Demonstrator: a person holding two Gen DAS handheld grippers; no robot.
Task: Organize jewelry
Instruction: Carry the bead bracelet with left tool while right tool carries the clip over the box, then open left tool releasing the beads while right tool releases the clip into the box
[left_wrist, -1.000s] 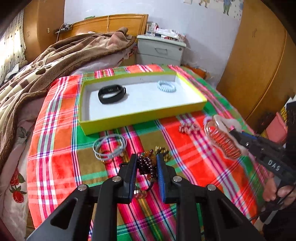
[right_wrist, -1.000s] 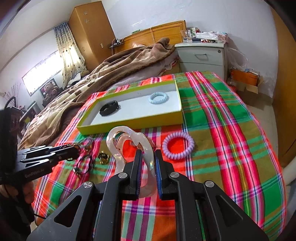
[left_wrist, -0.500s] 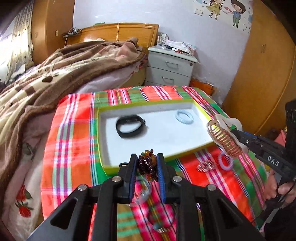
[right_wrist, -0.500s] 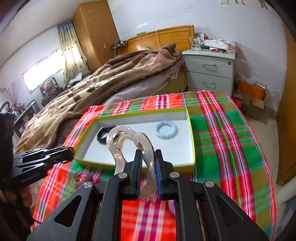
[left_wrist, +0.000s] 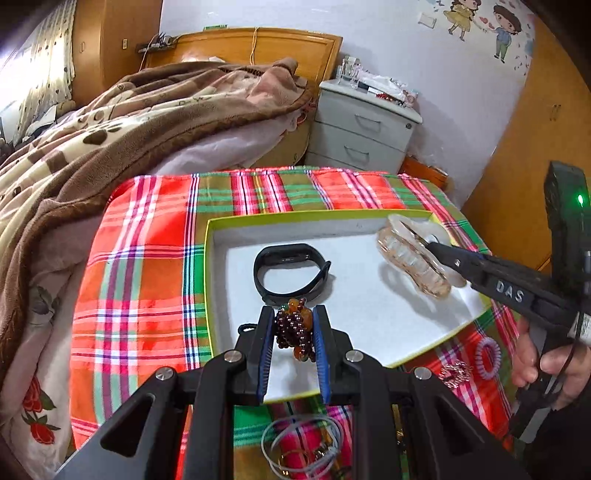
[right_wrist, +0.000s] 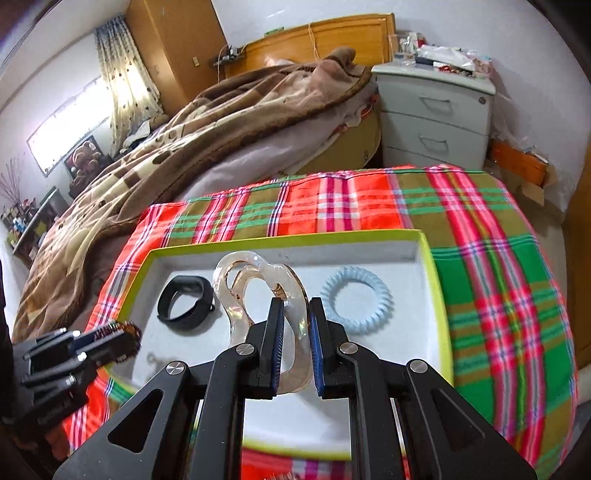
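Note:
My left gripper (left_wrist: 293, 314) is shut on a dark red bead bracelet (left_wrist: 293, 328) with amber beads, held over the near part of the yellow-rimmed white tray (left_wrist: 207, 280). My right gripper (right_wrist: 295, 306) is shut on a clear amber hair claw clip (right_wrist: 255, 284), also above the tray (right_wrist: 439, 295). The clip (left_wrist: 413, 262) hangs over the tray's right side in the left wrist view. Inside the tray lie a black wristband (left_wrist: 290, 269) and a light blue spiral hair tie (right_wrist: 356, 299). The wristband (right_wrist: 186, 302) sits left of the clip.
The tray rests on a plaid cloth (left_wrist: 147, 266). On the cloth near me lie a grey wire ring bundle (left_wrist: 303, 446), a purple spiral hair tie (left_wrist: 487, 358) and a small silver piece (left_wrist: 456, 373). A brown blanket (left_wrist: 110, 129) and a grey nightstand (left_wrist: 364, 129) stand beyond.
Both grippers have moved forward from above the cloth to above the tray, each still holding its item. The tray now fills more of both views.

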